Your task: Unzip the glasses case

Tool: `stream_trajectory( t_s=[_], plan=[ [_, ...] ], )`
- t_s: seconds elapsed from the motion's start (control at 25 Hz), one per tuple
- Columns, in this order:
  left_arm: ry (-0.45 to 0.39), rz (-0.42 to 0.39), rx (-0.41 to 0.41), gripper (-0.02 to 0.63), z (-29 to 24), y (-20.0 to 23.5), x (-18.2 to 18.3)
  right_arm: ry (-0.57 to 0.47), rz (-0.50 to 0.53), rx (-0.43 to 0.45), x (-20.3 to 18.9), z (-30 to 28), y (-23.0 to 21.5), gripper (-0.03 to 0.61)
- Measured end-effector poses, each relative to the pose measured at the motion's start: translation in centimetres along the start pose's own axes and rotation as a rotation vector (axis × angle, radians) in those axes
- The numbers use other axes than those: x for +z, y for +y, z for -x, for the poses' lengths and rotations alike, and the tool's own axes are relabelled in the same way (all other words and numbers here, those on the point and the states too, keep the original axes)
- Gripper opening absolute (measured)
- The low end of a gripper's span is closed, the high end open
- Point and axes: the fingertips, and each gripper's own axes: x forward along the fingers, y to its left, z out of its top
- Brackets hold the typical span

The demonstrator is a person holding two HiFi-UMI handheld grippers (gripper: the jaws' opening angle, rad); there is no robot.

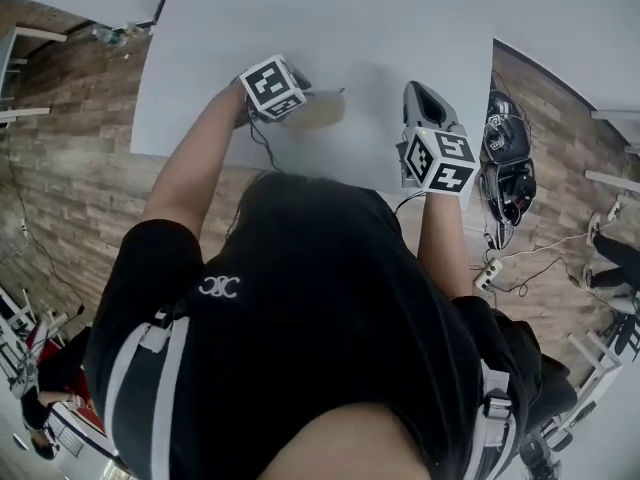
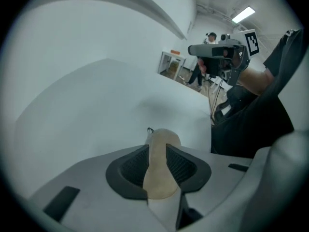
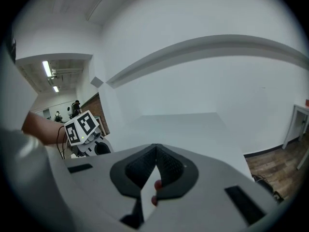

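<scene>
A tan glasses case (image 1: pixel 324 111) lies on the white table (image 1: pixel 380 28) close to its near edge. My left gripper (image 1: pixel 298 102) points steeply down at the case's left end, its marker cube above it. In the left gripper view the case (image 2: pixel 164 138) stands between the dark pads, which press on both its sides, so the left gripper (image 2: pixel 157 152) is shut on it. A small dark zipper pull (image 2: pixel 150 129) shows at the case's far end. My right gripper (image 1: pixel 421 89) hovers to the right of the case, apart from it. Its jaws (image 3: pixel 155 150) are shut with nothing between them.
The table's near edge runs just under both grippers. On the wooden floor to the right lie dark equipment (image 1: pixel 506 163), cables and a power strip (image 1: pixel 487 274). Chairs stand at the lower left (image 1: pixel 25 323). People stand far back in the room (image 2: pixel 200 72).
</scene>
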Motion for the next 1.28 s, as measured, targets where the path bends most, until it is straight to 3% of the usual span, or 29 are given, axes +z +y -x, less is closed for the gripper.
stream_trajectory(
  t_s=[0.16,0.32,0.52,0.96,1.08,1.28],
  plan=[
    [0.084,-0.037,-0.128,0.264,-2.3,0.2,-0.8,0.016,-0.033,-0.079,-1.1,0.4,-0.7,0.006],
    [0.165,-0.071,-0.240,0.298,-4.4,0.2,-1.4,0.010,-0.058,-0.122,-1.1,0.4,-0.1,0.006],
    [0.262,-0.103,-0.354,0.397,-6.1,-1.3,-2.1,0.022,-0.052,-0.178,-1.7,1.1,0.3,0.006],
    [0.277,-0.213,-0.485,0.396,-7.9,-6.7,-2.8,0.049,-0.062,-0.216,-2.9,1.6,-0.2,0.006],
    [0.232,-0.222,-0.501,0.364,-8.3,-7.9,-2.7,0.054,-0.054,-0.200,-2.8,1.2,0.0,0.006],
    [0.127,-0.331,-0.436,0.327,-7.8,-8.3,-2.4,0.073,-0.035,-0.158,-3.0,0.4,0.8,0.008]
  ],
)
